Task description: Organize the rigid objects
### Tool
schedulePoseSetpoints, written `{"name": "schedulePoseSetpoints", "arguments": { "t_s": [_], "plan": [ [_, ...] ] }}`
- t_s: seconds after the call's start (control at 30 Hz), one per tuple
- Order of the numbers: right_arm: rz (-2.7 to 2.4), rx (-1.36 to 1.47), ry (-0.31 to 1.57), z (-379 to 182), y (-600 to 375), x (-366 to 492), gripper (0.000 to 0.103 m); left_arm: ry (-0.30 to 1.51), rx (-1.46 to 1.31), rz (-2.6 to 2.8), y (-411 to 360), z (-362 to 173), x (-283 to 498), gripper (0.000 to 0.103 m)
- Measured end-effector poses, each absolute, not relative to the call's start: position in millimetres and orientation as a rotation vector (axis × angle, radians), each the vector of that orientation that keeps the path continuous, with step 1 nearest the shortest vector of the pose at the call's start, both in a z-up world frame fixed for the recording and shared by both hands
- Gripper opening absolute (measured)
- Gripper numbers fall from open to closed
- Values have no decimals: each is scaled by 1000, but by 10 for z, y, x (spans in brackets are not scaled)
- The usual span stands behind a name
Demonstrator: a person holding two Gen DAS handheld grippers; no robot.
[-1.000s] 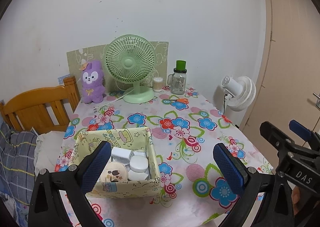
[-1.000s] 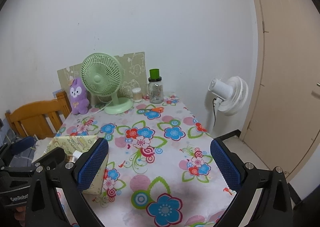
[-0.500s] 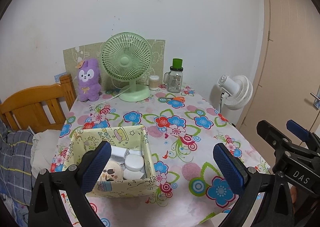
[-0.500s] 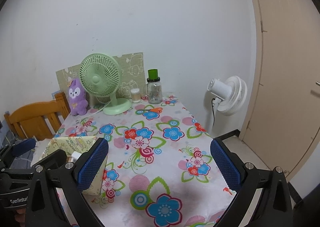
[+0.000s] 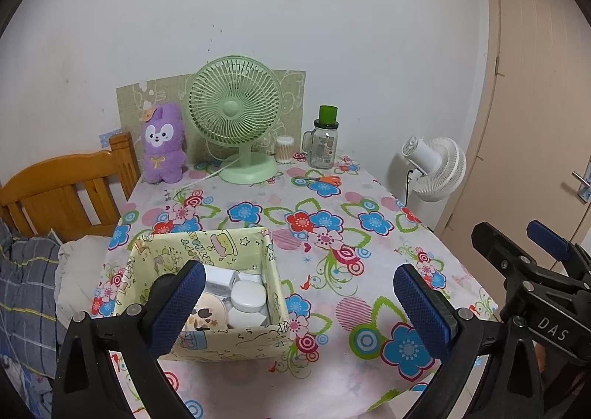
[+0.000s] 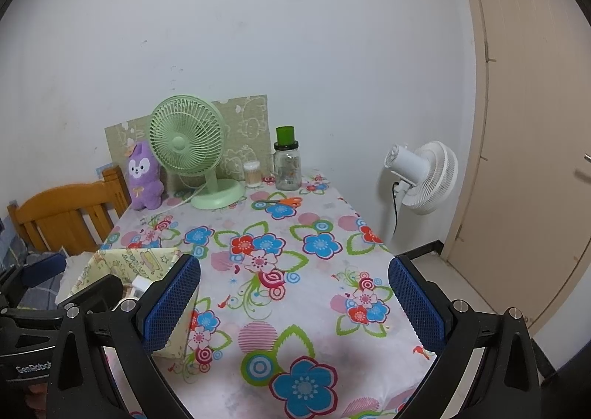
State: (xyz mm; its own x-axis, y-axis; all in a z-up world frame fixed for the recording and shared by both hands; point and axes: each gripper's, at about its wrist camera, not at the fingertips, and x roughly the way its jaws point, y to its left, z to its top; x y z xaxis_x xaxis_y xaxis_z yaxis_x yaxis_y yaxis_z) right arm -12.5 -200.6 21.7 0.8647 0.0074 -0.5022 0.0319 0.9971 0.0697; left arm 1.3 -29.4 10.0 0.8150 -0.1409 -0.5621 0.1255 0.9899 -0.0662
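A pale yellow patterned box point(image 5: 236, 339) sits on the near left of the flowered table point(image 5: 332, 234) and holds several white rigid items, among them a round white case point(image 5: 248, 296) and a round compact point(image 5: 207, 313). My left gripper point(image 5: 299, 304) hovers open above the table's near edge, its left pad over the box's near side. In the right wrist view the box point(image 6: 147, 260) shows at the lower left, partly hidden. My right gripper point(image 6: 293, 301) stands open over the table with nothing between its pads. Orange-handled scissors point(image 5: 327, 180) lie far back.
At the back stand a green desk fan point(image 5: 236, 116), a purple plush point(image 5: 162, 146), a cotton swab jar point(image 5: 285, 149) and a glass jar with a green lid point(image 5: 325, 140). A wooden chair point(image 5: 62, 193) is left, a white floor fan point(image 5: 436, 168) and door point(image 5: 535, 105) right.
Both grippers have drawn back and risen slightly, so the table and box look a little farther away. Both stay open and nothing was picked up.
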Motion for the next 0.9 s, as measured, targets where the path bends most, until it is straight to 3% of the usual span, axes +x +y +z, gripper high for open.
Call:
{"name": "schedulePoseSetpoints", "arguments": {
  "t_s": [0.9],
  "plan": [
    [-13, 77, 513, 242, -1997, -182, 103, 594, -45, -150, -307, 140, -52, 103]
  ]
}}
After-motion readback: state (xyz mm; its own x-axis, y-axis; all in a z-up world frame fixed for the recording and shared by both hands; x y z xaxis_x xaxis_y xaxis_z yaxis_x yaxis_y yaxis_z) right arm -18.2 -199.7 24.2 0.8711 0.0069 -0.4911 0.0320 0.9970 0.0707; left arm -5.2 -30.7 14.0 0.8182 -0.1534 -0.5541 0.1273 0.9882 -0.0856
